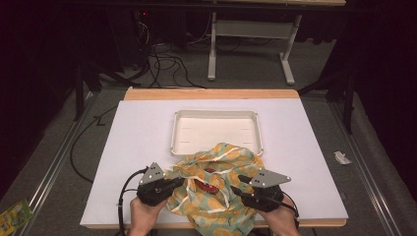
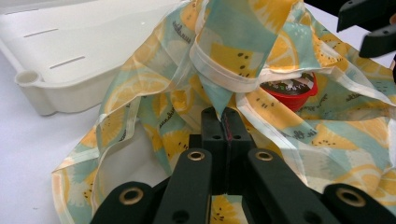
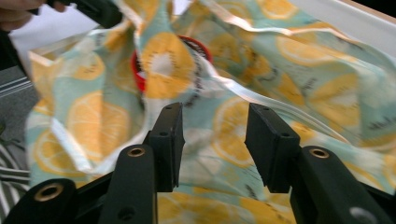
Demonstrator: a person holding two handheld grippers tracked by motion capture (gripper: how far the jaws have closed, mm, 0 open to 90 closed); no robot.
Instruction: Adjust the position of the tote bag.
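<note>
A cloth (image 1: pixel 219 201) printed with yellow lemon slices on pale teal lies crumpled at the table's front, its far edge over the rim of a white tray (image 1: pixel 216 114). A small red-lidded cup (image 1: pixel 208 183) sits in its folds. My left gripper (image 1: pixel 179 183) is shut on a white-hemmed fold of the cloth (image 2: pixel 140 93), pinched between the jaws (image 2: pixel 223 116), with the red cup (image 2: pixel 292 91) just beyond. My right gripper (image 1: pixel 241 184) is open at the cloth's right side; its jaws (image 3: pixel 215 126) stand apart over the cloth (image 3: pixel 289 60), and the cup (image 3: pixel 137 74) is half covered.
The tray (image 2: pixel 42 93) is empty and sits mid-table on a white sheet (image 1: pixel 142 142) over a wooden top. Bare white sheet lies left and right of the tray. Cables and a table frame (image 1: pixel 212 49) are on the floor beyond.
</note>
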